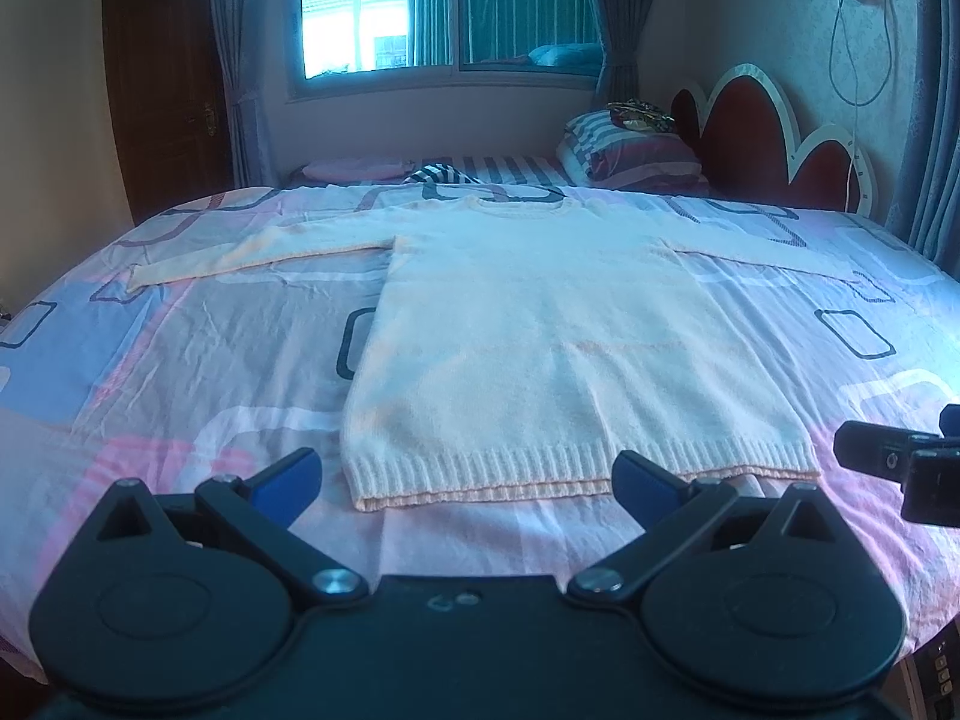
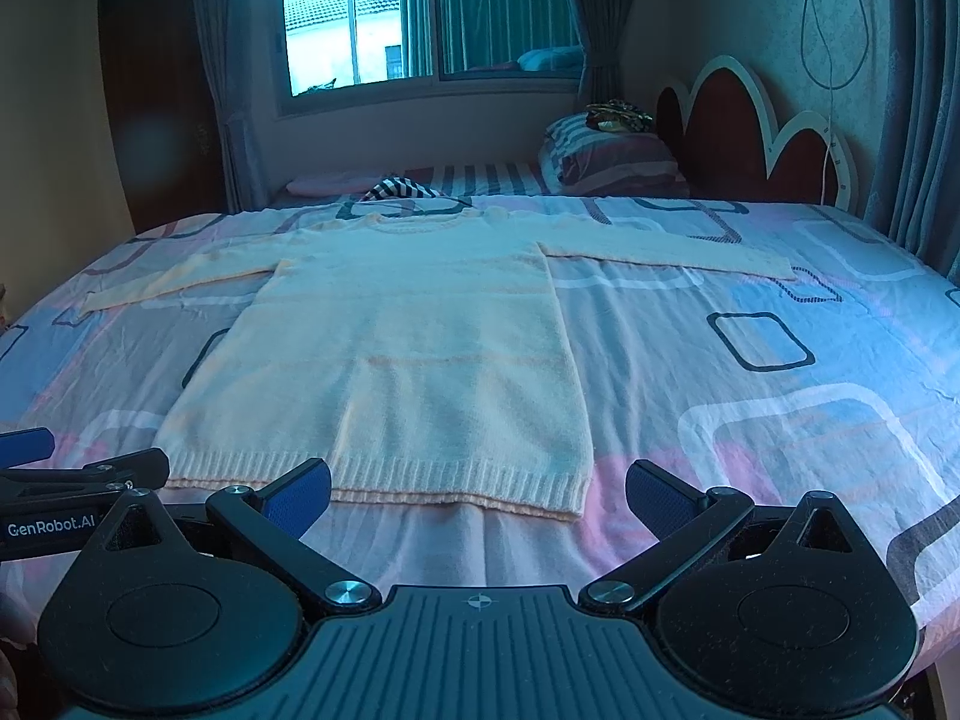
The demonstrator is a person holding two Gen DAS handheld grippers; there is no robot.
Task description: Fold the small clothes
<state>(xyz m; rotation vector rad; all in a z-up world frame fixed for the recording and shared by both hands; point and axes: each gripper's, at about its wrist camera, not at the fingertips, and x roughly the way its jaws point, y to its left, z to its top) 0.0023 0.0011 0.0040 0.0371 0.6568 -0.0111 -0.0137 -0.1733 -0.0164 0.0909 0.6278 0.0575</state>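
Note:
A pale cream knit sweater lies flat on the bed, neck far, ribbed hem near, both sleeves spread out sideways. It also shows in the right wrist view. My left gripper is open and empty, just before the hem's left half. My right gripper is open and empty, before the hem's right corner. The right gripper's tip shows at the right edge of the left wrist view; the left gripper shows at the left edge of the right wrist view.
The bed sheet is pink, blue and white with dark squares. Striped pillows and a red scalloped headboard stand at the far right. A window, curtains and a dark door are behind.

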